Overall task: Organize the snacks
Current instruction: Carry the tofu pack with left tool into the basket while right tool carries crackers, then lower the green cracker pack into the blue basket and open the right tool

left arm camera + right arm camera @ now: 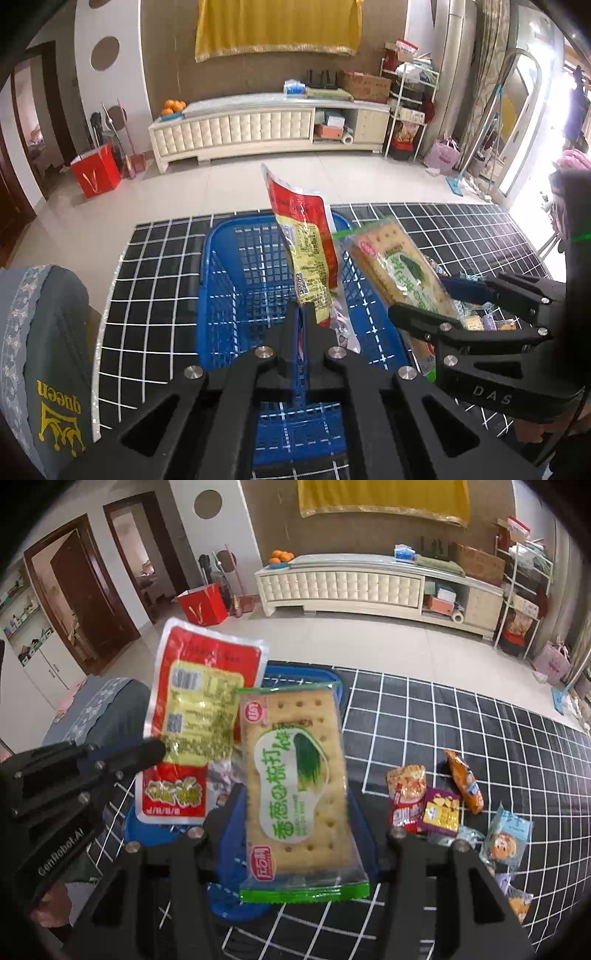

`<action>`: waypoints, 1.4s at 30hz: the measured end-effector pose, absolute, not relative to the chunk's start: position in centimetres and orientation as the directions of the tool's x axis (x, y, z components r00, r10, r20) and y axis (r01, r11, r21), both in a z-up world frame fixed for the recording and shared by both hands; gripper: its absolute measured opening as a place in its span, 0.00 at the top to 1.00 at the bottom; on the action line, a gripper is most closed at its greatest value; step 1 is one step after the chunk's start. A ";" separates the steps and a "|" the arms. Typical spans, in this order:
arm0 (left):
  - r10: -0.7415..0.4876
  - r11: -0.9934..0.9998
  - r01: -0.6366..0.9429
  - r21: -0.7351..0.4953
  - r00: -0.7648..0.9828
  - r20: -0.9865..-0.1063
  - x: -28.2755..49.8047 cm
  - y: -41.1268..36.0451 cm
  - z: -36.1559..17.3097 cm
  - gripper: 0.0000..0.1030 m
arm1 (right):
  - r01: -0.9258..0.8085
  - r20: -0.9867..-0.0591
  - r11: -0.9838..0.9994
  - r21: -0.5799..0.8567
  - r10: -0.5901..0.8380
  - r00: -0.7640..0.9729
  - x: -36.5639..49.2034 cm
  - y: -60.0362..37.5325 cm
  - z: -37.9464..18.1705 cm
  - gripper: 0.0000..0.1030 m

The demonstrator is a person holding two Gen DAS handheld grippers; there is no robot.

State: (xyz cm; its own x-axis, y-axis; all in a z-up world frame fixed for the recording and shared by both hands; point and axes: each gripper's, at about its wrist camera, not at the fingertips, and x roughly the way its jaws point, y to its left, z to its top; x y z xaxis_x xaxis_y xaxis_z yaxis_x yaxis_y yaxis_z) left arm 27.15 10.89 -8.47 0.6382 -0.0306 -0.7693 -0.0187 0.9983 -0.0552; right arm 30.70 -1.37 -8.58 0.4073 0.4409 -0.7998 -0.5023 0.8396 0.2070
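Note:
My left gripper (301, 314) is shut on the lower edge of a red and yellow snack packet (306, 240), which stands upright above a blue mesh basket (221, 295). To its right, my right gripper (443, 299) is shut on a green-edged cracker packet (399, 266) held over the basket's right side. In the right wrist view the cracker packet (295, 775) fills the span between the fingers of the right gripper (295, 812). The red packet (195, 701) hangs to its left in the left gripper (147, 751). Only part of the basket's rim (295, 674) shows behind them.
The basket sits on a table with a black, white-gridded cloth (480, 738). Several loose snack packets lie on it to the right, among them a red one (406, 797), an orange one (463, 779) and a cookie packet (504, 842). A grey chair back (48, 332) stands at the table's left.

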 end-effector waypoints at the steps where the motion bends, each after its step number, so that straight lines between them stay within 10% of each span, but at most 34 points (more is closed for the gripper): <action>1: -0.038 0.998 -0.017 -0.062 0.630 -0.775 27.6 11.1 -8.8 0.99 | -0.499 -0.800 0.841 0.211 0.442 0.406 30.9 -1.4 -8.7 0.43; 5: -0.048 0.996 -0.037 -0.086 0.594 -0.803 29.8 12.0 -10.8 0.98 | -0.488 -0.801 0.845 0.217 0.440 0.405 31.3 -1.6 -8.9 0.43; 9: -0.007 0.995 -0.079 -0.068 0.598 -0.801 31.0 12.9 -11.6 0.33 | -0.494 -0.806 0.845 0.205 0.432 0.405 30.9 -2.0 -8.8 0.43; 42: 0.034 0.984 -0.158 -0.083 0.625 -0.780 20.9 20.5 -8.9 0.31 | -0.836 -0.873 0.547 -0.027 0.395 0.287 27.9 8.3 -9.1 0.43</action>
State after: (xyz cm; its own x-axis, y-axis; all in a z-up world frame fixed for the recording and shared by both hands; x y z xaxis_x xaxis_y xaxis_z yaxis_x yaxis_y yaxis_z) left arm 20.86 20.46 -8.92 0.6247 0.0343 -0.7802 -0.1582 0.9839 -0.0835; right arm 27.88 8.32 -9.08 0.2865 0.3948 -0.8730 -0.8364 0.5474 -0.0270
